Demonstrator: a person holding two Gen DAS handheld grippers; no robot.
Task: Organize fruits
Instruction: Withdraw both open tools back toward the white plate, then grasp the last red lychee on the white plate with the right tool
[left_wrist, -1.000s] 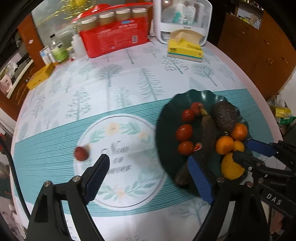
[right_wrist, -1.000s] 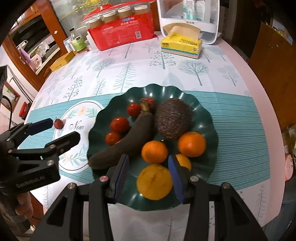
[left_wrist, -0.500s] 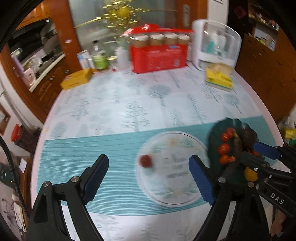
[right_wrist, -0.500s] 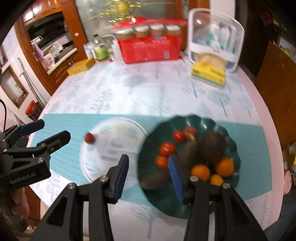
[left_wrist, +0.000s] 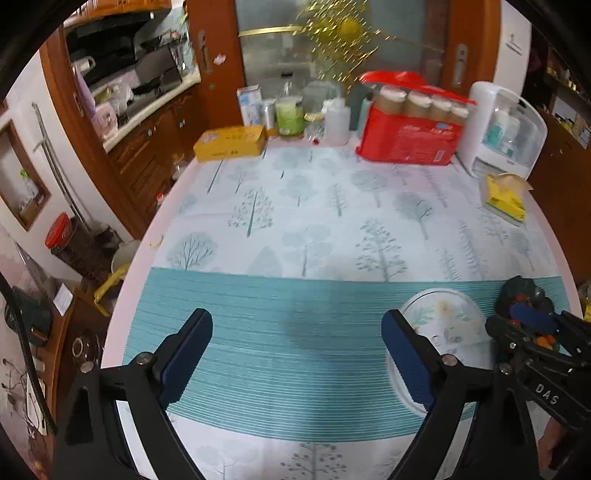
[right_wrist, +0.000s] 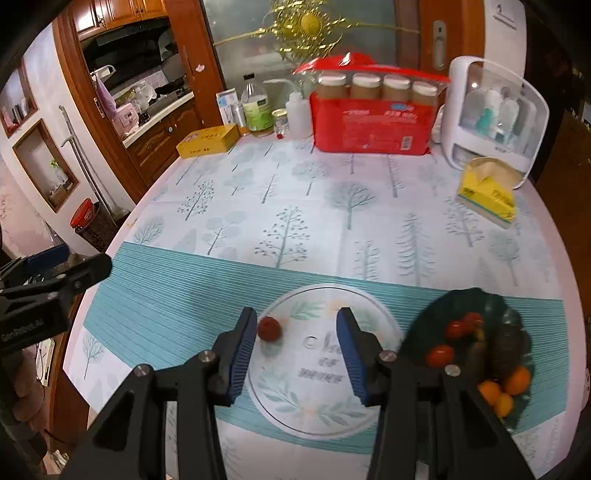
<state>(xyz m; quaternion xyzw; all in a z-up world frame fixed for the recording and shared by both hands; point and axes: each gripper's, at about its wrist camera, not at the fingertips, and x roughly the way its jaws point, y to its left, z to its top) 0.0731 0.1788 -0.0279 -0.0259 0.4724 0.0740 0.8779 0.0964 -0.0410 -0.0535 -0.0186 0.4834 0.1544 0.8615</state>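
A small red fruit (right_wrist: 269, 328) lies on the tablecloth at the left edge of the printed white circle (right_wrist: 325, 373). My right gripper (right_wrist: 297, 354) is open and empty, with the red fruit just inside its left finger. A dark green plate (right_wrist: 476, 299) at the right holds tomatoes (right_wrist: 439, 355), oranges (right_wrist: 517, 380), an avocado and a dark banana. My left gripper (left_wrist: 295, 354) is open and empty above the bare teal band, left of the circle (left_wrist: 443, 314). The plate (left_wrist: 517, 288) shows at its far right, behind the right gripper (left_wrist: 532, 321).
At the table's back stand a red package with jars (right_wrist: 373, 118), a white dispenser box (right_wrist: 495, 114), a yellow tissue pack (right_wrist: 485, 194), a yellow box (right_wrist: 208, 140) and bottles (right_wrist: 258, 107). The table's left edge (right_wrist: 122, 236) drops to the floor.
Both grippers have swung left and tilted up. The plate has slid to the right in both views. The red fruit now lies by my right gripper's left finger and has left the left wrist view.
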